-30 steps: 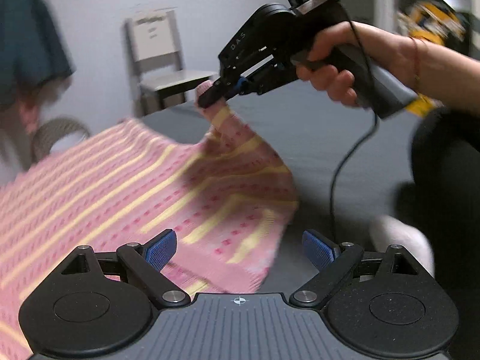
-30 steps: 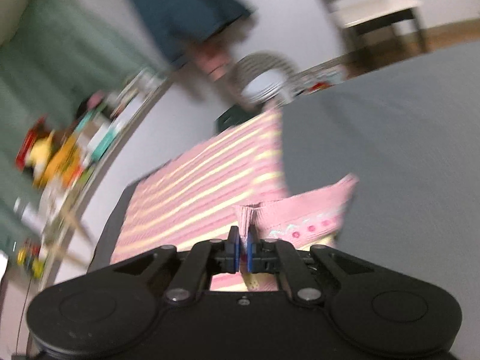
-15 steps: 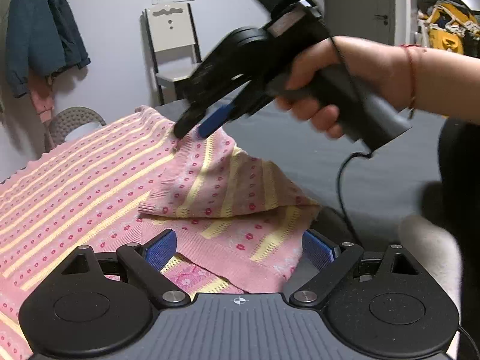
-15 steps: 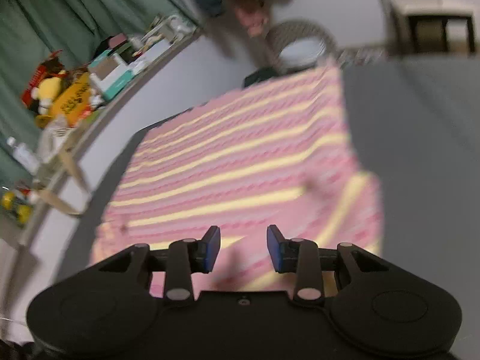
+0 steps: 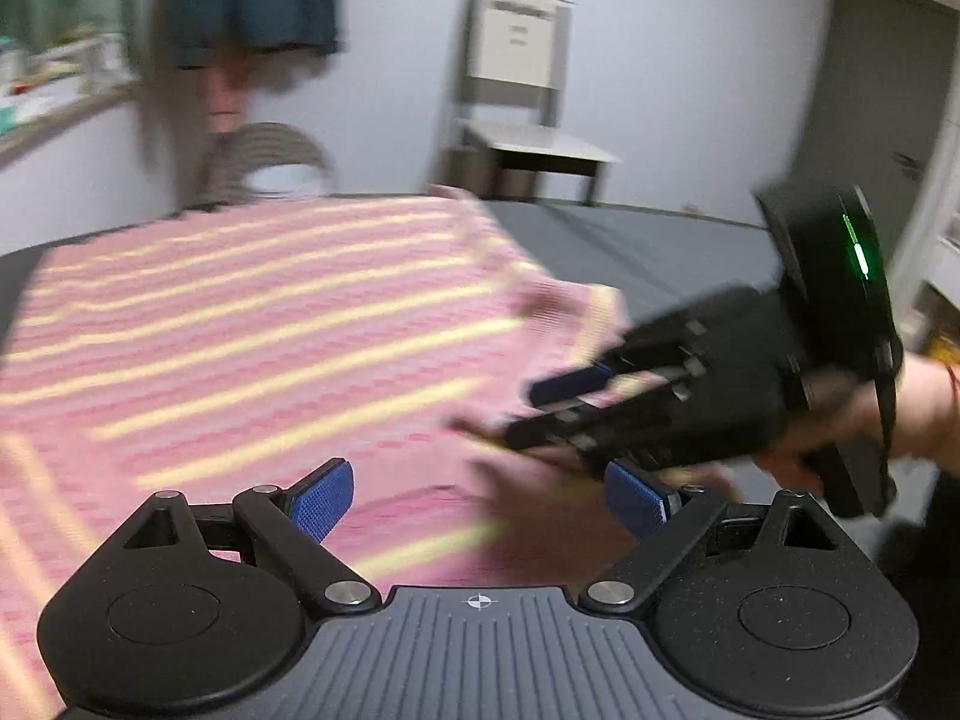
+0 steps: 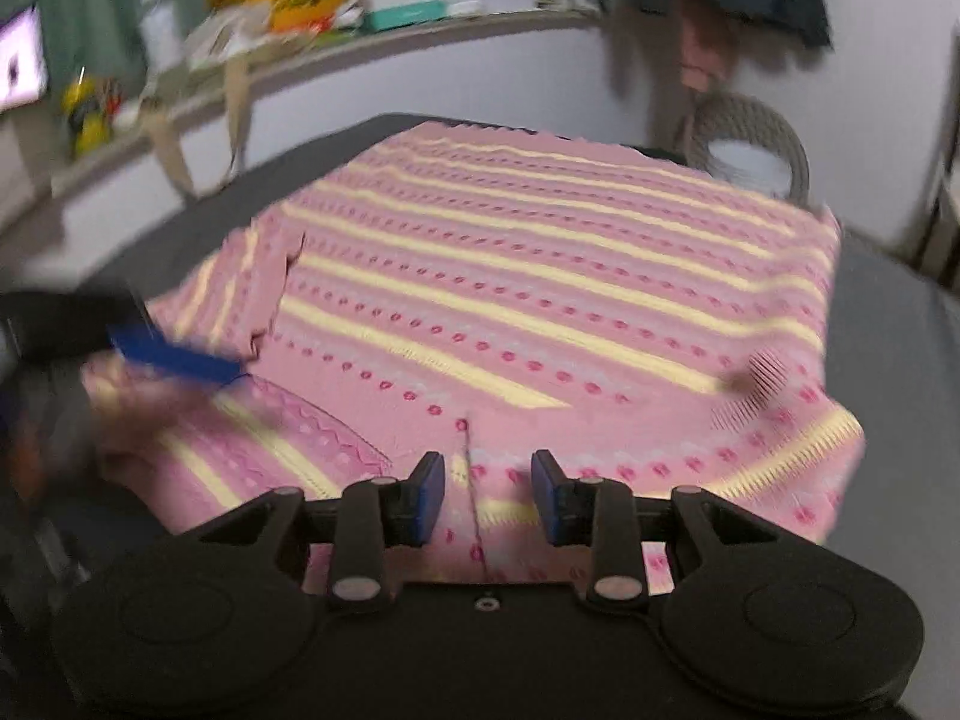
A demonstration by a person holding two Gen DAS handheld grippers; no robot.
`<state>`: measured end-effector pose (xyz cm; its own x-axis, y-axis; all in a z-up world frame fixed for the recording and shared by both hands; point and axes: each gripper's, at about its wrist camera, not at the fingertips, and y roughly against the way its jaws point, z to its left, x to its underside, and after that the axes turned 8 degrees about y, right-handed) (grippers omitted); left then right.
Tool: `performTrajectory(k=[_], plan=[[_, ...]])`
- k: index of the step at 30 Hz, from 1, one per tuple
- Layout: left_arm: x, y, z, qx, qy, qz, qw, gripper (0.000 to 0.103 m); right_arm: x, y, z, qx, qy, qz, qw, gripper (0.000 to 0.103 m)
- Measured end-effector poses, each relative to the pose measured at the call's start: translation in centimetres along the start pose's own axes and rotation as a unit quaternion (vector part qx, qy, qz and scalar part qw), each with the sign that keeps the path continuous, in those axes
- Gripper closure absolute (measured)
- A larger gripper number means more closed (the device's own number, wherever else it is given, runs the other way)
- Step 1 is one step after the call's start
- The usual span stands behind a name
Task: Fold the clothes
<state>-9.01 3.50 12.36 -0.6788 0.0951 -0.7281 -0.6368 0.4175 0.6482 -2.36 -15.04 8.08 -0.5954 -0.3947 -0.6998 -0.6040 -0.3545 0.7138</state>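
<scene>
Sweater (image 6: 540, 312), pink knit with yellow stripes, lies spread on the dark grey bed (image 5: 630, 240), its right sleeve folded in over the body at about four o'clock in the right wrist view. Nearest, the right gripper (image 6: 489, 495) hovers just above the lower edge with fingers narrowly parted; they have just been closing a little after opening, and no cloth sits between them. At nine o'clock in that view the left gripper (image 5: 477, 495) stands wide and empty beside the other sleeve (image 6: 240, 294), which still juts out. Judging by this, the next fold is that sleeve: pinch it near the cuff, carry it low across, and lay it flat without dragging the body. Farther off, a chair (image 5: 516, 96) stands at twelve o'clock against the wall.
</scene>
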Motion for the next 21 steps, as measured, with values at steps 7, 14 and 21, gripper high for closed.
performTrajectory(k=[7,14,21], plan=[[-1.9,2.9,7.6,-0.084,0.092,-0.051,0.9909,0.012,0.0,-2.1,1.5,0.046,0.023,0.014,0.999,0.096],[-1.3,4.6,16.3,-0.116,0.287,-0.132,0.9416,0.012,-0.7,-0.7,1.7,0.027,0.004,-0.028,0.999,0.098],[-1.2,1.6,17.1,-0.06,0.32,-0.112,0.9388,0.012,-0.8,-2.7,2.6,0.017,-0.014,-0.003,1.0,0.088]])
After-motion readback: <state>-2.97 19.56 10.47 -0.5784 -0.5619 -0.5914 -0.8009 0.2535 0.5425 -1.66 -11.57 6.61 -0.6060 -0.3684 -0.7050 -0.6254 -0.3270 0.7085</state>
